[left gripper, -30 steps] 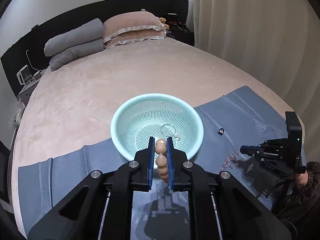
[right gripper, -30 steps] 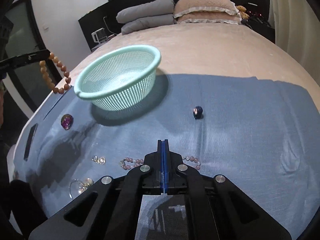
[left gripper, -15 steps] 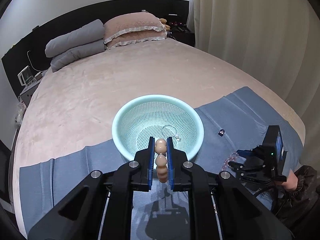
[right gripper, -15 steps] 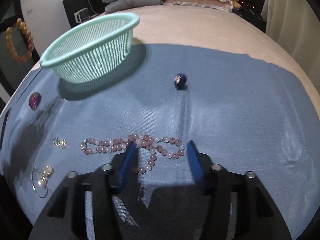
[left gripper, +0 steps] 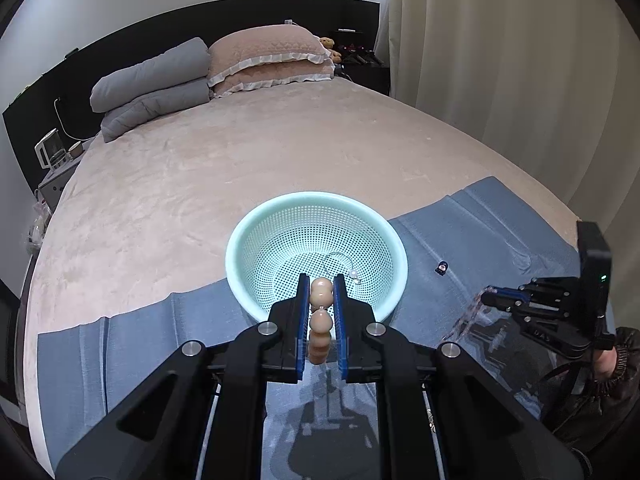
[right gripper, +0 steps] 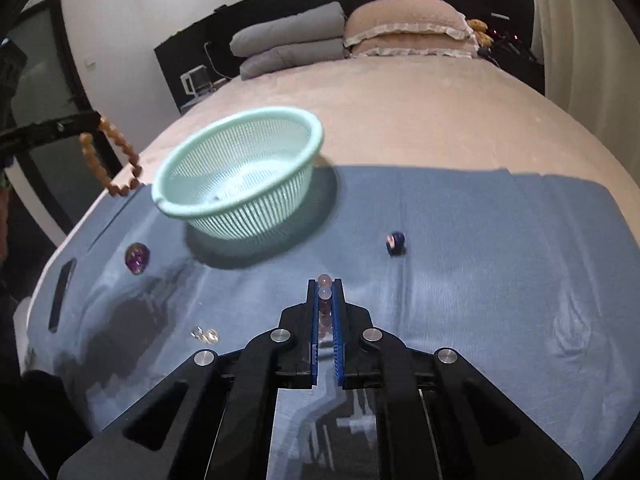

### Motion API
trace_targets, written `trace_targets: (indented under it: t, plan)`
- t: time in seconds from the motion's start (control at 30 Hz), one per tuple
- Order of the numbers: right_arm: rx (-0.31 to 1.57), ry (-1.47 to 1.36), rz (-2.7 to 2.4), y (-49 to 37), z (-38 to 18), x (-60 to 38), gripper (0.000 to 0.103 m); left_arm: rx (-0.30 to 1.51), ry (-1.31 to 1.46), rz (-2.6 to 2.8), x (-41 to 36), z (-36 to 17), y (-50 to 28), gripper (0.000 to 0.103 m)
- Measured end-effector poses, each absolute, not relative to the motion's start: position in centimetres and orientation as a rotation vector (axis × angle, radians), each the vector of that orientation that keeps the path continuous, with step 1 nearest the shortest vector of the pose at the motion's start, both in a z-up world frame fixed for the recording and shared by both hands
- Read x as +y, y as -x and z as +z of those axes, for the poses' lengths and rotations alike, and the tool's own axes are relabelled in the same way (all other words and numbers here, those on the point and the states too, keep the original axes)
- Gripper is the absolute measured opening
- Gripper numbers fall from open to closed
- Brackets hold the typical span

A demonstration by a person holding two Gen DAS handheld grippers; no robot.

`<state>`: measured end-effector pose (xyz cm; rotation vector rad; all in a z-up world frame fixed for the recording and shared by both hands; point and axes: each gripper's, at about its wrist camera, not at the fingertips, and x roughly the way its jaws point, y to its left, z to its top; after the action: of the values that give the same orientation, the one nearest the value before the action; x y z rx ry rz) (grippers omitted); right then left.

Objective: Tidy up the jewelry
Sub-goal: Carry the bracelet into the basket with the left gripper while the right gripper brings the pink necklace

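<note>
A mint green basket (left gripper: 316,216) stands on a blue cloth (left gripper: 128,344) on the bed; a thin hoop earring (left gripper: 340,264) lies inside it. My left gripper (left gripper: 321,292) is shut on a tan wooden bead bracelet (left gripper: 320,320) just before the basket's near rim; the bracelet (right gripper: 108,160) hangs at the left in the right wrist view. My right gripper (right gripper: 325,292) is shut on a pink bead necklace (right gripper: 324,286), lifted off the cloth; its strand (left gripper: 468,316) dangles at the right. The basket (right gripper: 240,172) also shows there.
On the cloth lie a dark blue ring (right gripper: 395,242), a purple gem (right gripper: 137,258) and small clear earrings (right gripper: 205,335). Pillows (left gripper: 272,60) and a grey duvet (left gripper: 152,80) sit at the bed's head. A curtain (left gripper: 520,60) hangs on the right.
My right gripper opened over the pink necklace, closed on it and lifted it off the cloth. My left gripper has held still with the wooden bracelet.
</note>
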<state>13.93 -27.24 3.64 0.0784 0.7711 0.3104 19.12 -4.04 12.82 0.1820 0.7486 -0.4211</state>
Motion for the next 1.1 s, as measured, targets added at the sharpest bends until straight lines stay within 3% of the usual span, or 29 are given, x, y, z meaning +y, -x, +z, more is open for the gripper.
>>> trace_targets:
  t: [0.23, 0.4, 0.7, 1.1]
  plan:
    - [0.631, 0.015, 0.363, -15.3, 13.4, -24.7, 0.006, 0.743, -0.184, -0.428, -4.0, 13.2, -19.6, 0.012]
    - [0.616, 0.07, 0.415, -17.8, 16.5, -22.2, 0.006, 0.746, -0.197, -0.43, -4.6, 13.2, -20.3, 0.012]
    - [0.731, 0.079, 0.476, -23.9, 12.5, -18.4, 0.006, 0.794, -0.174, -0.434, -4.9, 11.3, -23.8, 0.012]
    - [0.885, 0.088, 0.49, -31.2, 4.1, -15.5, 0.006, 0.934, -0.184, -0.418, -5.2, 3.5, -29.9, 0.012]
